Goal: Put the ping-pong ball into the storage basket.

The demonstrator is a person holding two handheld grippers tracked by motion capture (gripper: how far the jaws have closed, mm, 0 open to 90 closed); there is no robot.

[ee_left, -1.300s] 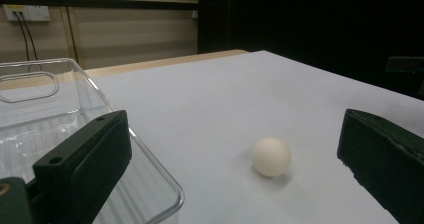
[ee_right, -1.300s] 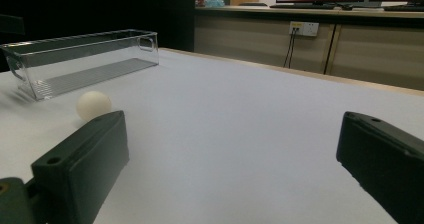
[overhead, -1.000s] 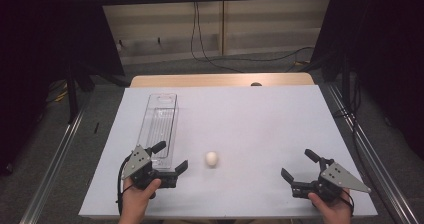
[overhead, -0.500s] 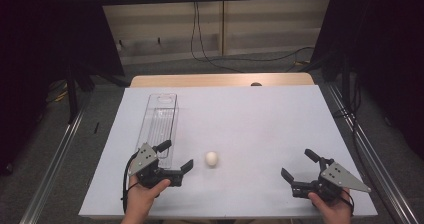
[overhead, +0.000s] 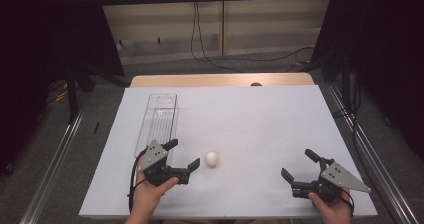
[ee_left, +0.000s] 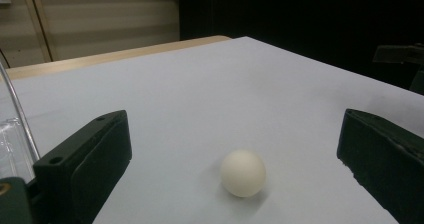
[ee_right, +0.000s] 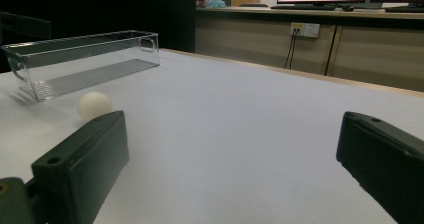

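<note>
Since a second ago, the left gripper [overhead: 182,153] has moved from the table's near left corner toward the ball [overhead: 212,158], while the right gripper [overhead: 299,164] has kept its place.

From the high view, the ball lies on the white table [overhead: 250,119], near the front edge and left of centre. The left gripper sits at the ball's 9 o'clock, jaws spread wide, its nearer jaw tip just beside the ball but not touching. A clear plastic tray [overhead: 157,121] stretches away at the gripper's 12 o'clock, close to the table's left edge. The right gripper rests well apart at the ball's 3 o'clock, near the front right corner, jaws also spread. Bare table lies between them.

From the left gripper view, the ball [ee_left: 243,173] sits on the table between the two open jaws, touching neither, with open table beyond to the far edge.

From the right gripper view, jaws stand wide apart. The ball [ee_right: 94,105] peeks over the left jaw at 10 o'clock, the tray [ee_right: 80,61] behind it.
</note>
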